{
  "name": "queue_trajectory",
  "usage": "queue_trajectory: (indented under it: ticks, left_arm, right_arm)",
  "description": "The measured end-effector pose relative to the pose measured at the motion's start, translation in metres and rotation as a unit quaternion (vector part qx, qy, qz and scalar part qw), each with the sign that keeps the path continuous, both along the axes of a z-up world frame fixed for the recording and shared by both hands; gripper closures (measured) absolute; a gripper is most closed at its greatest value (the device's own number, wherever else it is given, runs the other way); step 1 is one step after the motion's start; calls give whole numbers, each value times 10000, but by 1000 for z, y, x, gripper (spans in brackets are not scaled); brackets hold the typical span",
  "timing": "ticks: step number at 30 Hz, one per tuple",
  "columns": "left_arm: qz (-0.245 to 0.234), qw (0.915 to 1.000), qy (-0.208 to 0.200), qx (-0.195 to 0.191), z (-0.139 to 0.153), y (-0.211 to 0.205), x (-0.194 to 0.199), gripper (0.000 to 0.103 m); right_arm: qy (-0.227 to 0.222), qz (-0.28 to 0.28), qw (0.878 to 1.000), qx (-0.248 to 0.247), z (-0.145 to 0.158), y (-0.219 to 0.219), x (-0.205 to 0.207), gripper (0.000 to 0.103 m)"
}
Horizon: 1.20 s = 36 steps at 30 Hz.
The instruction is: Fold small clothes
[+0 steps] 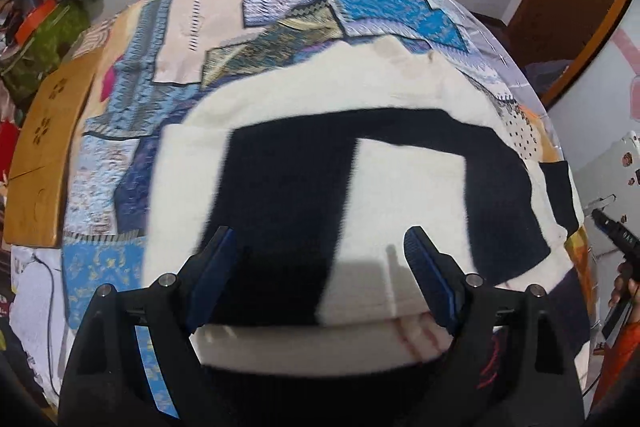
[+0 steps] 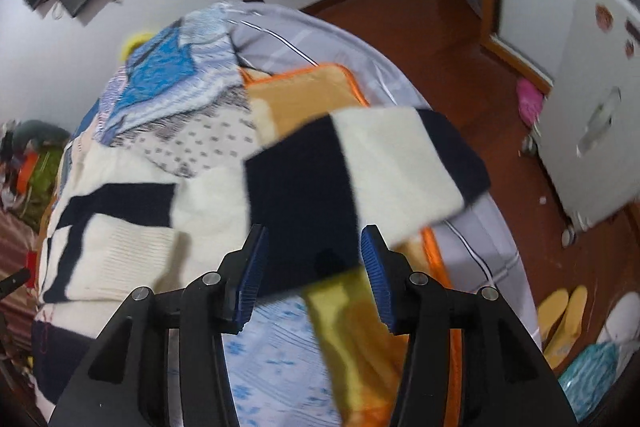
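Observation:
A cream and navy block-patterned knit sweater (image 1: 408, 187) lies flat on a bed with a blue patchwork cover (image 1: 192, 39). My left gripper (image 1: 320, 251) hovers open over the sweater's near part, nothing between its fingers. In the right wrist view the sweater's body (image 2: 120, 227) lies at left and one sleeve (image 2: 384, 163) stretches out to the right over the bed's edge. My right gripper (image 2: 316, 259) is open, its blue pads either side of the sleeve's navy band; whether they touch the cloth is unclear.
A wooden headboard (image 1: 44, 155) and a pile of clothes (image 1: 48, 27) are at the left. An orange blanket (image 2: 304, 95) and grey sheet (image 2: 320, 39) lie under the sleeve. A white cabinet (image 2: 592, 107), slippers (image 2: 560, 319) and wooden floor (image 2: 440, 39) are at right.

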<state>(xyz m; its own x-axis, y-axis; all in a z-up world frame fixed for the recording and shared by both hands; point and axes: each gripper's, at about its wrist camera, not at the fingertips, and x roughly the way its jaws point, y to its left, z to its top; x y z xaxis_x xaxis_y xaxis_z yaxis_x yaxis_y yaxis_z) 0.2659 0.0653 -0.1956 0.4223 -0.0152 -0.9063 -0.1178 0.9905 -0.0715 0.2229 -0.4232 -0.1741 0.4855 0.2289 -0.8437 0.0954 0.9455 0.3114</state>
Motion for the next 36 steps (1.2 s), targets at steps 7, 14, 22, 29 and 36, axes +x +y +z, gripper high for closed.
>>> queue_trajectory:
  ticks: [7, 14, 22, 29, 36]
  left_arm:
    - [-213, 9992, 329, 32, -30, -27, 22, 18]
    - [-237, 9989, 384, 111, -40, -34, 33, 13]
    - [-246, 9990, 338, 161, -45, -36, 35, 9]
    - [-235, 9992, 297, 152, -42, -36, 32, 9]
    - [-169, 9996, 200, 75, -31, -30, 19, 9]
  right_arm:
    - [392, -76, 9987, 319, -38, -9, 4, 58]
    - [417, -222, 9970, 610, -54, -17, 18, 58]
    - [235, -295, 9969, 689, -52, -20, 32, 58]
    - [-26, -337, 9981, 519, -40, -13, 39, 86]
    - [-499, -256, 9962, 662, -8, 0, 33, 95]
